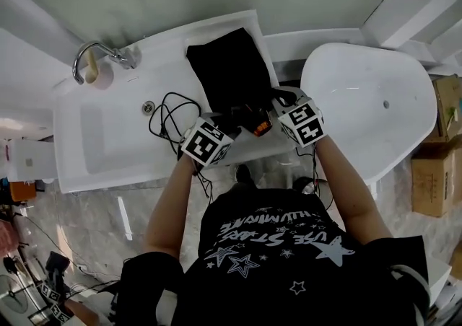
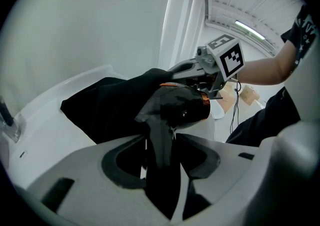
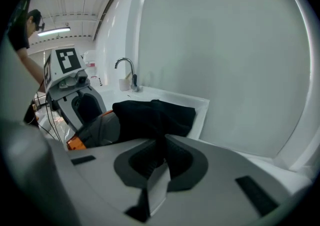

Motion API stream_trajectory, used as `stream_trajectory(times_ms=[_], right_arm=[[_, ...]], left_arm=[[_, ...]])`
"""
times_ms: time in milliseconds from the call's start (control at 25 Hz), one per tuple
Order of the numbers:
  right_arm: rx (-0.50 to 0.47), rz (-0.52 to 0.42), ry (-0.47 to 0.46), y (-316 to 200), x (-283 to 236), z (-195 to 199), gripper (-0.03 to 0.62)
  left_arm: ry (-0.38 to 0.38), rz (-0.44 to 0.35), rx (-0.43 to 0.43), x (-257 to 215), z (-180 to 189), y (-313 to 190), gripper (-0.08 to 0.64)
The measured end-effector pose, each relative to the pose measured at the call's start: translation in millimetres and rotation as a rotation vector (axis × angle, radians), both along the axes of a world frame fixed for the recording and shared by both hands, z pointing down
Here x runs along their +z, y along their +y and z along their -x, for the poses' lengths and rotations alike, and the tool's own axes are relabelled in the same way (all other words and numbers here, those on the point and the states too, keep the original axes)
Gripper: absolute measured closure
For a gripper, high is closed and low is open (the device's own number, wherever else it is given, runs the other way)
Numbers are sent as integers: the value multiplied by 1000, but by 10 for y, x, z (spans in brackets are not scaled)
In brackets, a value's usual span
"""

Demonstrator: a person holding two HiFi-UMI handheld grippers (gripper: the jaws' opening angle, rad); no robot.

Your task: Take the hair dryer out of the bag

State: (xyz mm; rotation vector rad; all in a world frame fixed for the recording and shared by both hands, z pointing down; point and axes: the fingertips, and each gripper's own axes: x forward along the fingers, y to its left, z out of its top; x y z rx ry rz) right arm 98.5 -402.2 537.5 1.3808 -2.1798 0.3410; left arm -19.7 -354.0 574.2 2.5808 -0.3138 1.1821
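My left gripper [image 2: 159, 142] clamps the black, orange-ringed hair dryer [image 2: 182, 107]. At 3 o'clock, my right gripper [image 3: 157, 146] pinches the black cloth bag [image 3: 150, 115].

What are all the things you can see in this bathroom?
sink: one, white, left
faucet: one, silver, sink's far left corner
cup: one, pale, beside the faucet
bag: one, black, lying on the sink's counter
hair dryer: one, dark with an orange ring, at the bag's mouth
cord: one, black, looped on the counter
bathtub: one, white, right
cardboard boxes: two, brown, far right
shirt: one, black with white stars, on the person
left gripper: grey, shut on the hair dryer's handle
right gripper: grey, pinching the bag's cloth
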Motion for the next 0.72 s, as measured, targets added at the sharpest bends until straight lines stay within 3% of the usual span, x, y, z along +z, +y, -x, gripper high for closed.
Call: stream_trajectory(times_ms=[720], right_arm=[[-70,-7,-41,236,-73,-4,571]], left_arm=[[11,0,36,-238,-59,1077,357]])
